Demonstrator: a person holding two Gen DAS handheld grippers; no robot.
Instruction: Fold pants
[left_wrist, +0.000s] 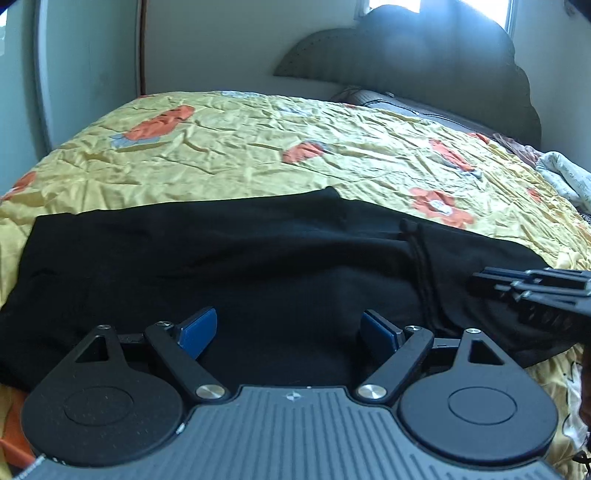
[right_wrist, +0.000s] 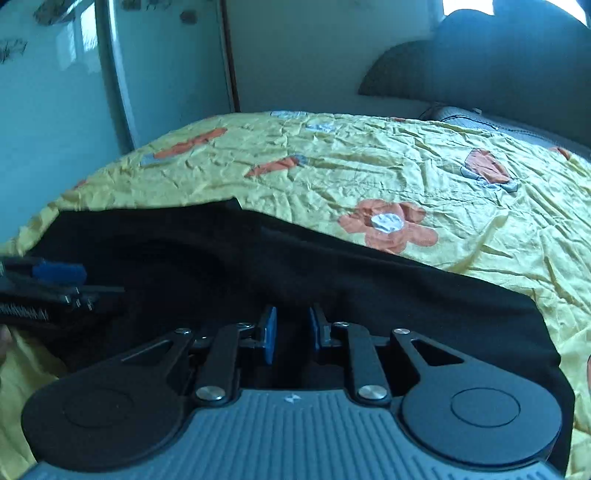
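A pair of black pants (left_wrist: 229, 258) lies spread across the near part of a bed, on a crinkled yellow bedspread (left_wrist: 258, 147) printed with orange flowers. The cloth runs from the left side of the bed to the right, and its far edge rises to a small peak near the middle. A black drawstring (left_wrist: 417, 258) trails down over the fabric on the right part of the garment, so the waist seems to be at that end.

The left gripper (left_wrist: 288, 332) hangs over the near edge of the pants with its blue pads (left_wrist: 195, 330) spread wide apart; only flat black cloth shows under the gap, and nothing is caught between them. The right gripper (right_wrist: 291, 334) is to its right, also above the near edge of the pants. Its blue pads stand close together with a narrow slot between them. Dark fabric lies in and below that slot, but I cannot tell whether the pads are pinching it or merely sitting above it.

At the far right of the bed stands a dark, scalloped headboard (left_wrist: 424, 62), with a dark pillow (left_wrist: 424, 110) below it. A pale wardrobe door (right_wrist: 55, 92) stands off to the far left, and light comes from a window (left_wrist: 406, 5) above the headboard.
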